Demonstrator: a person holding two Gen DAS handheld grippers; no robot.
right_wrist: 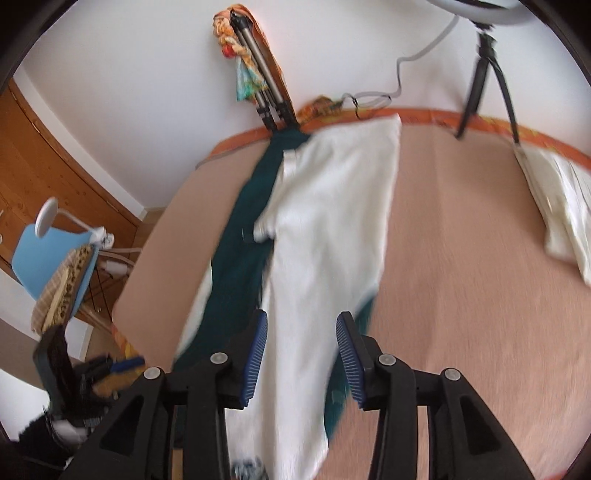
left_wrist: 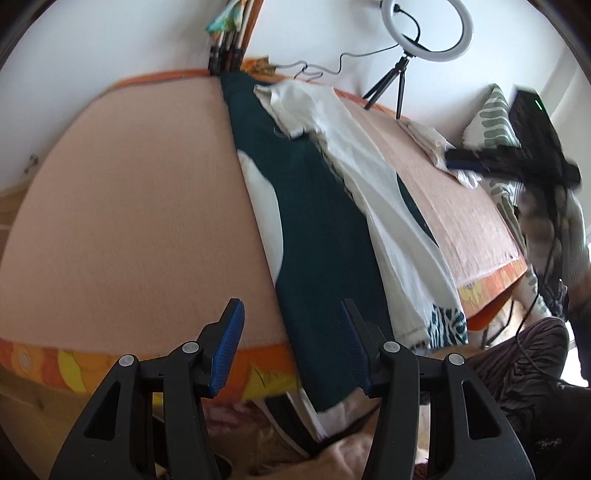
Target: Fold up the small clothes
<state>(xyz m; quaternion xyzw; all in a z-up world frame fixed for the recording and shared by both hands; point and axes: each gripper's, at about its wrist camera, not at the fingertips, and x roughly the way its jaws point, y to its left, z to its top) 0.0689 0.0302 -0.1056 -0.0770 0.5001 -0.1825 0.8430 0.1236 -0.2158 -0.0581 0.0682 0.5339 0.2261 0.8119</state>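
Note:
A long dark green and white cloth (left_wrist: pixel 306 206) lies stretched across the pink table (left_wrist: pixel 122 192), from the far edge to the near edge, where it hangs over. A white layer (left_wrist: pixel 373 177) lies folded over its right side. My left gripper (left_wrist: pixel 291 343) is open and empty, just above the cloth's near end. In the right wrist view the same cloth (right_wrist: pixel 332 206) runs away from me; my right gripper (right_wrist: pixel 301 354) is open and empty, its fingers on either side of the white part. The right gripper (left_wrist: pixel 476 157) also shows, blurred, at the table's right end.
A folded white cloth (right_wrist: pixel 561 206) lies at the table's far right. A ring light on a tripod (left_wrist: pixel 424 33) and folded tripod legs (left_wrist: pixel 225 55) stand at the far edge by the wall. A blue chair (right_wrist: pixel 55 258) with a lamp stands to the left.

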